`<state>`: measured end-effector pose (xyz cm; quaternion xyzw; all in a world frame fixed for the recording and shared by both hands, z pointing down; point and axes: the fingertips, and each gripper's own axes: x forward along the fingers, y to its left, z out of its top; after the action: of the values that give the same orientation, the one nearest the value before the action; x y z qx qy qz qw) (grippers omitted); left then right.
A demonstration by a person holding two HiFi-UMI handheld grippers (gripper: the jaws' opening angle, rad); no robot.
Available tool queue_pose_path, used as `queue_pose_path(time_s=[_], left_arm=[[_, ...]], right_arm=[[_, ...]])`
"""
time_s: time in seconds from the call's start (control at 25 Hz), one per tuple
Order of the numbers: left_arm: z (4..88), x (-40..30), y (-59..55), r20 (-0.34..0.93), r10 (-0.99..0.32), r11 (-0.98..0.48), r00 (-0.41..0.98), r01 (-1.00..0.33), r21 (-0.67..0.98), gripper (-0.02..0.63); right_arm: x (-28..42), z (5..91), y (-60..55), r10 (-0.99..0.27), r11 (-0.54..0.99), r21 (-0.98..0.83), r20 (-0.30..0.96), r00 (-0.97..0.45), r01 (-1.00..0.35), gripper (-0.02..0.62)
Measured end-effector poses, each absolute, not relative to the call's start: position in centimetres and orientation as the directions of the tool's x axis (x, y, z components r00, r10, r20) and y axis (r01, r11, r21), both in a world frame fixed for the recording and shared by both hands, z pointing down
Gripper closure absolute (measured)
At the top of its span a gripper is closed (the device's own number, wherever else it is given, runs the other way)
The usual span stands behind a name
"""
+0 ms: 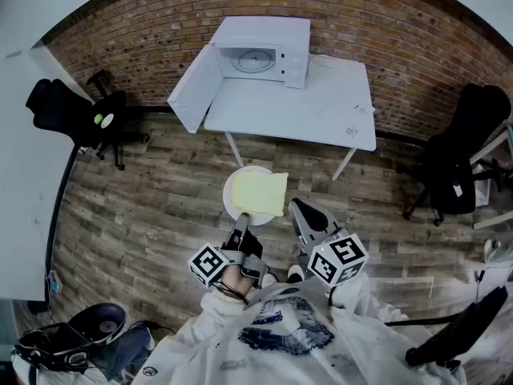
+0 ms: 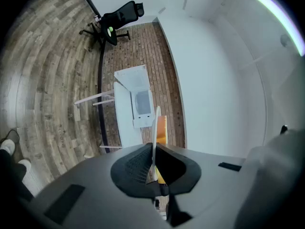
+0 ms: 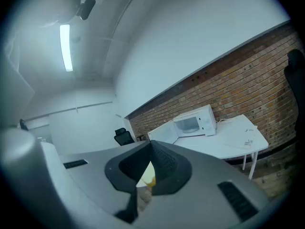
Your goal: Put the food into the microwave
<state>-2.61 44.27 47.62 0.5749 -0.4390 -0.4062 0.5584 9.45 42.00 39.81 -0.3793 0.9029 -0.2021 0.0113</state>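
While the left gripper clamps the near rim of the white plate, the right gripper closes on its right rim. The yellow food lies on the plate, held above the floor, well short of the open microwave on the far table.

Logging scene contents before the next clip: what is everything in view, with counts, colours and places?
microwave: 1, white, door open, on the table
table: 1, white, against the brick wall
plate: 1, white, held above the wood floor in front of the table
food: 1 slice, pale yellow, on the plate
office chairs: 2, black, left and right of the table
bags: 2 it seems, dark, floor at lower left
left tongs: 1, dark jaws, shut on the plate's near rim
right tongs: 1, dark jaws, apparently shut on the plate's right rim
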Motion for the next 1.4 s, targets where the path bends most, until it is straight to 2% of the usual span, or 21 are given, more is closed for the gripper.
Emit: queue_pose_path(time_s=[0.4, 0.92, 1.08, 1.4], left_arm=[[48.1, 0.5, 41.5, 0.012, -0.957, -0.003, 0.289, -0.052, 0.999, 0.586], [49.8, 2.4, 40.8, 0.067, -0.969, 0.060, 0.239, -0.036, 0.998, 0.586], [50.3, 3.1, 40.7, 0.098, -0.970, 0.084, 0.224, -0.068, 0.994, 0.586], [49.1, 3.9, 39.1, 0.067, -0.972, 0.054, 0.225, -0.064, 0.996, 0.586]], right_arm=[[11.0, 40.9, 40.4, -0.683, 0.636, -0.368, 0.138, -0.717, -0.678, 0.581], [13.3, 41.8, 39.2, -0.655, 0.648, -0.398, 0.145, -0.742, -0.649, 0.581], [14.3, 42.1, 38.8, -0.640, 0.657, -0.409, 0.142, -0.755, -0.633, 0.581], [15.1, 41.1, 37.3, -0.641, 0.666, -0.409, 0.113, -0.759, -0.623, 0.581]])
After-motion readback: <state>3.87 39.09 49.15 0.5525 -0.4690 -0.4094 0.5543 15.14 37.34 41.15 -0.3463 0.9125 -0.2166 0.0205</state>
